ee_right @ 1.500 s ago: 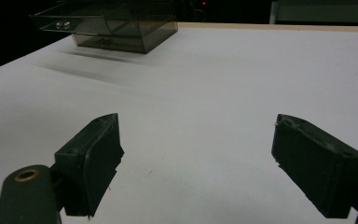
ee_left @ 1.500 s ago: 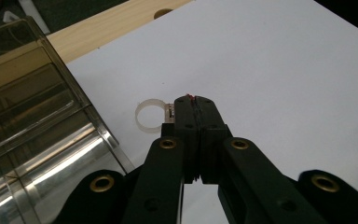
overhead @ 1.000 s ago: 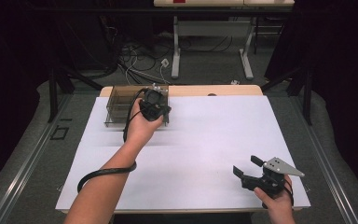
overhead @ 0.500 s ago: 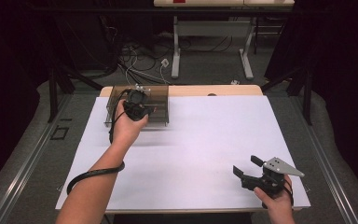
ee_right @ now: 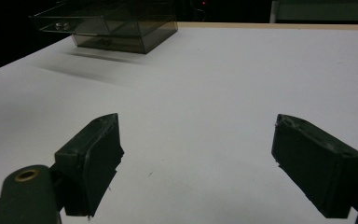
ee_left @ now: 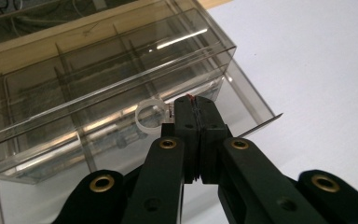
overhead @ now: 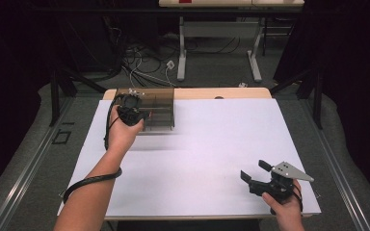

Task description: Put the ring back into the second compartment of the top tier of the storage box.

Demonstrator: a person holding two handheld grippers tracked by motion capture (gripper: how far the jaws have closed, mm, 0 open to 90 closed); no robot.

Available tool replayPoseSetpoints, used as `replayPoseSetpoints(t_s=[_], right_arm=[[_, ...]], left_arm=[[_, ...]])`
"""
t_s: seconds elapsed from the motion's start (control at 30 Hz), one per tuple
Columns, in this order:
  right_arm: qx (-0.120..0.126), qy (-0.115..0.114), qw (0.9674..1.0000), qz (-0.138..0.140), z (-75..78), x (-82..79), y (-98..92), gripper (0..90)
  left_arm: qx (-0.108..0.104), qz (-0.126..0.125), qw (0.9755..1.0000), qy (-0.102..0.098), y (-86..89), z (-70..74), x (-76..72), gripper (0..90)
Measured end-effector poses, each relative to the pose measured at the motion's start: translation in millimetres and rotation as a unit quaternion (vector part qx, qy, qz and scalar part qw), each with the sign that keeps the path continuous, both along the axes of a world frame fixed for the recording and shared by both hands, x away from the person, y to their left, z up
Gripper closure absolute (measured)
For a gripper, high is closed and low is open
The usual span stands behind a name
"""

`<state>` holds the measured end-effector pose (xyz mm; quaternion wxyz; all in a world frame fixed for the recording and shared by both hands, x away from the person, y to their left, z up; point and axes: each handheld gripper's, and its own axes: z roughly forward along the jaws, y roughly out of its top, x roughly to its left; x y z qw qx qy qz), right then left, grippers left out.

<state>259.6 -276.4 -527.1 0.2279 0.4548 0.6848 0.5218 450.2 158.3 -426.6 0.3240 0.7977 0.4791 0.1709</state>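
One smoky clear box [overhead: 155, 107]; left claw [ee_left: 191, 109] pressed together, right claw [ee_right: 196, 158] spread.

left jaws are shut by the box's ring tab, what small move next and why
Probably keep pulling the drawer out of the box: the left gripper is shut at the edge of its ring tab, though whether it pinches the tab is unclear, and the drawer is only partly out.

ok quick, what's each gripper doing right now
left gripper: shut at the front of the clear plastic box, beside its ring pull; can't tell if it pinches anything
right gripper: open, holding nothing, over the white table
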Motion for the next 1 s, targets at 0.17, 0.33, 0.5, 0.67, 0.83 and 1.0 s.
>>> replayPoseSetpoints(t_s=[0.17,0.33,0.5,0.67,0.83,1.0], right_arm=[[-0.001,0.001,1.0,0.0,-0.1,0.1,0.1,15.1],[-0.001,0.001,1.0,0.0,-0.1,0.1,0.1,15.0],[-0.001,0.001,1.0,0.0,0.0,0.0,0.0,15.0],[-0.001,-0.002,1.0,0.0,0.3,-0.1,0.0,15.1],[0.002,-0.004,1.0,-0.003,-0.1,-0.1,0.2,15.1],[-0.001,-0.004,1.0,-0.002,0.4,-0.3,-1.0,15.1]], left_arm=[[0.002,0.01,1.0,0.001,7.9,-2.9,1.0,89.5],[0.003,0.021,0.9997,0.009,17.9,-6.3,2.1,89.5],[-0.002,0.035,0.9993,0.011,22.4,-11.2,2.4,89.5],[-0.001,0.041,0.9991,0.013,24.9,-17.2,3.5,89.4],[-0.005,0.04,0.9991,0.016,26.0,-21.3,4.9,88.8],[-0.003,0.041,0.9991,0.007,24.9,-24.9,5.4,81.8]])
